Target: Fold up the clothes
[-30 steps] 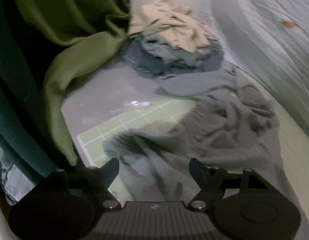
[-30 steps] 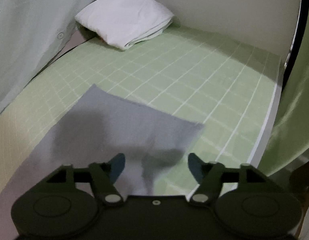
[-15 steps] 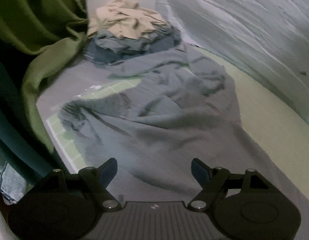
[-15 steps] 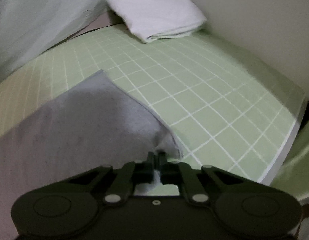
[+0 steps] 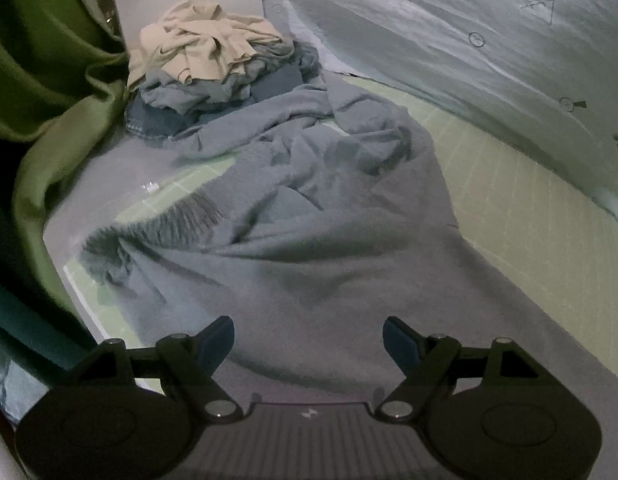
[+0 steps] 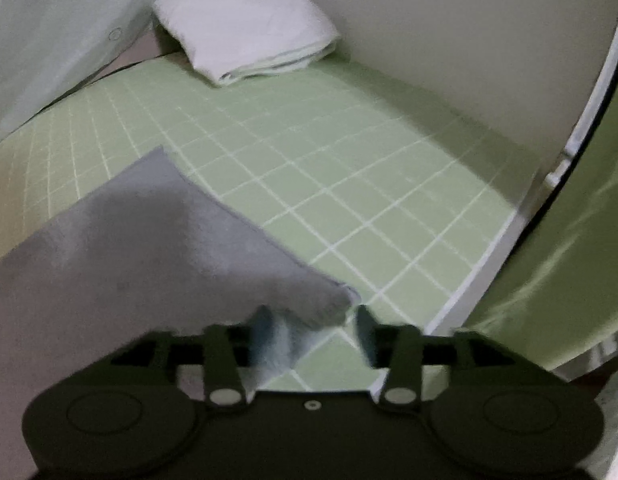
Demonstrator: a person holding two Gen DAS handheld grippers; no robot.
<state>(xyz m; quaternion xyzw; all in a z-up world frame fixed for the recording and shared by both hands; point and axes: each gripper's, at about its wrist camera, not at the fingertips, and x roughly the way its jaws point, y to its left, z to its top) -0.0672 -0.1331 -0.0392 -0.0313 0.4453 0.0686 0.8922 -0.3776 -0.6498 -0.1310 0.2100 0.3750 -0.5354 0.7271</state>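
A grey garment (image 5: 317,240) lies spread over the green grid mat (image 5: 529,200), rumpled at its far end with a ribbed hem at the left. My left gripper (image 5: 308,340) is open and empty just above its near part. In the right wrist view the garment's flat corner (image 6: 157,248) lies on the mat (image 6: 349,168). My right gripper (image 6: 309,328) is open, with the corner's tip lying between its blurred fingers.
A pile of beige and blue clothes (image 5: 213,68) sits at the far left end of the mat. A folded white cloth (image 6: 245,24) lies at the far end in the right view. Green fabric (image 5: 57,92) hangs at the left, pale sheet (image 5: 469,40) behind.
My right gripper was shut on the garment's corner half a second ago and has now opened. My left gripper has moved along over the garment and stayed open.
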